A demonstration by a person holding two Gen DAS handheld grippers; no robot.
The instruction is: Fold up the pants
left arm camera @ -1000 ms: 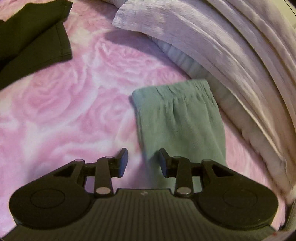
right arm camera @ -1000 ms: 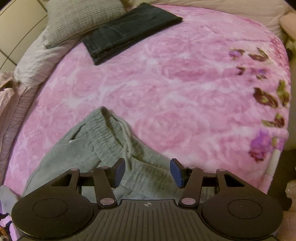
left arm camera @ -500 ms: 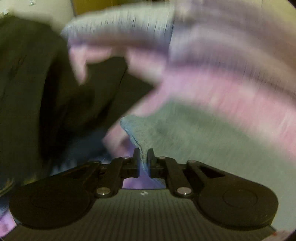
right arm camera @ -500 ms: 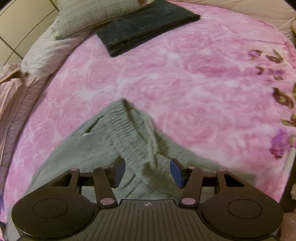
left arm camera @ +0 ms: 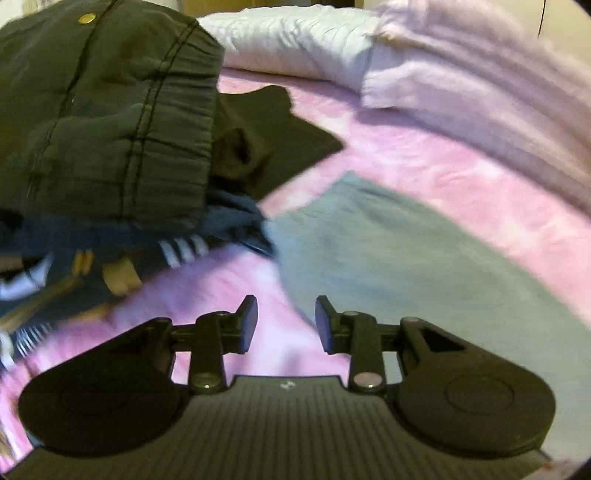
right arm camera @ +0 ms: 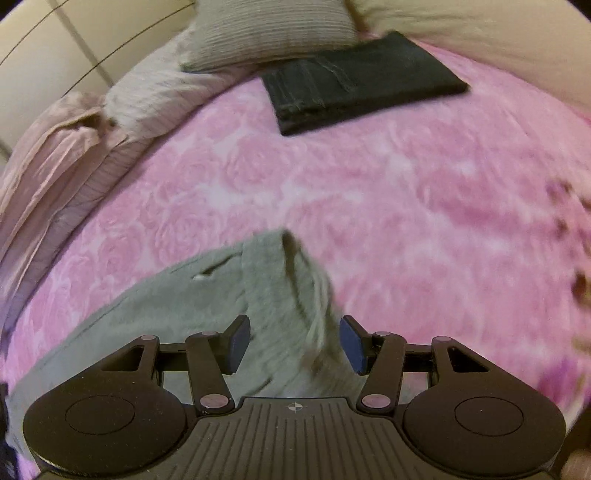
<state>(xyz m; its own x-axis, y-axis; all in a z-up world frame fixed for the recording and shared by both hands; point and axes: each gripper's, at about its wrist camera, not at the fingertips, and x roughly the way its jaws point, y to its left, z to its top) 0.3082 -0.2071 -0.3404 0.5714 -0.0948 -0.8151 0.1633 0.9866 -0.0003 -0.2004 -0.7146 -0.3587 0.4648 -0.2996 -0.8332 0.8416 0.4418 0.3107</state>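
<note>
Though motion blur smears the grey pants [right arm camera: 184,306], both grippers' fingers [left arm camera: 248,321] [right arm camera: 238,341] stand spread.

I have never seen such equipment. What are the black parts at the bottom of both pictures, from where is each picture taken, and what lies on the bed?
The black parts are two hand-held grippers, each with two fingers and a camera that looks forward along them. A person holds one in each hand.

The left wrist picture shows the left gripper, open and empty, above a pink rose-patterned blanket. The grey-green pants lie just ahead, with a pile of dark clothes to the left.

The right wrist picture shows the right gripper, also open, over the waistband end of the same pants. Farther back lie folded dark pants and a pillow.

Nothing is held.
</note>
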